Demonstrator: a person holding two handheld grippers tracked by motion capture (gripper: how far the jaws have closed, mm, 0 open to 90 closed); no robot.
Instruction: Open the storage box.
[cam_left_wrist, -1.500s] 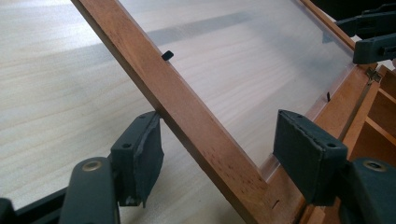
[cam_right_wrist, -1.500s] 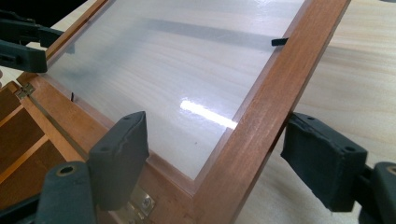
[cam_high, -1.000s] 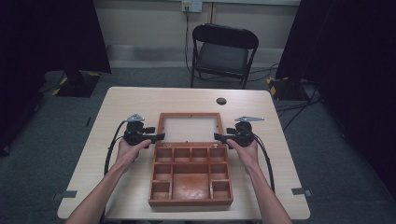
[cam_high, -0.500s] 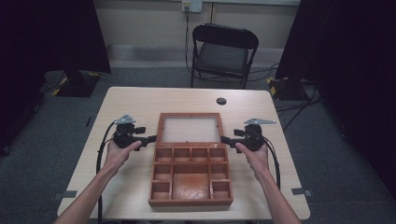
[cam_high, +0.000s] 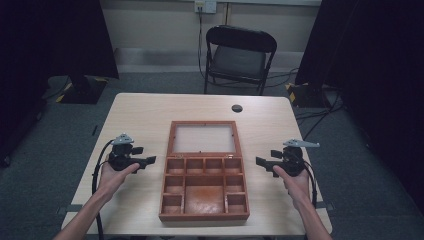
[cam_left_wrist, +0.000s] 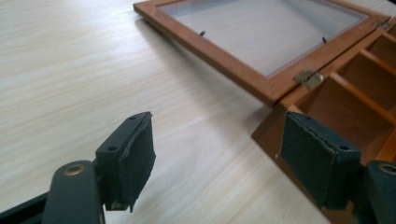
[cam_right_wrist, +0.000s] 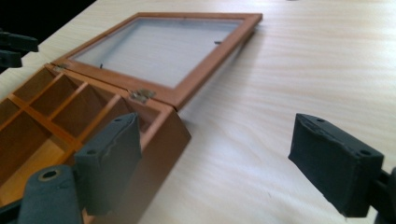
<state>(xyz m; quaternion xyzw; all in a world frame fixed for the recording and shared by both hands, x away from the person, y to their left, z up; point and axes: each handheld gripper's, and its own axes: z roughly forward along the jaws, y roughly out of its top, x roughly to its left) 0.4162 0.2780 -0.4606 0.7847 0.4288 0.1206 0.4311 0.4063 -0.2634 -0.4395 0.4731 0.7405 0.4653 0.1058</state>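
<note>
No writing, label, brand, number or sign can be read anywhere. The wooden box (cam_high: 204, 187) and its glazed lid (cam_high: 203, 137) are plain, bearing no lettering, and the small brass hinges (cam_left_wrist: 308, 78) look unmarked. The table (cam_high: 150, 112) carries bare wood grain. The black and yellow striped patches (cam_high: 295, 92) on the floor may be warning tape, but they are too small to show any words.
</note>
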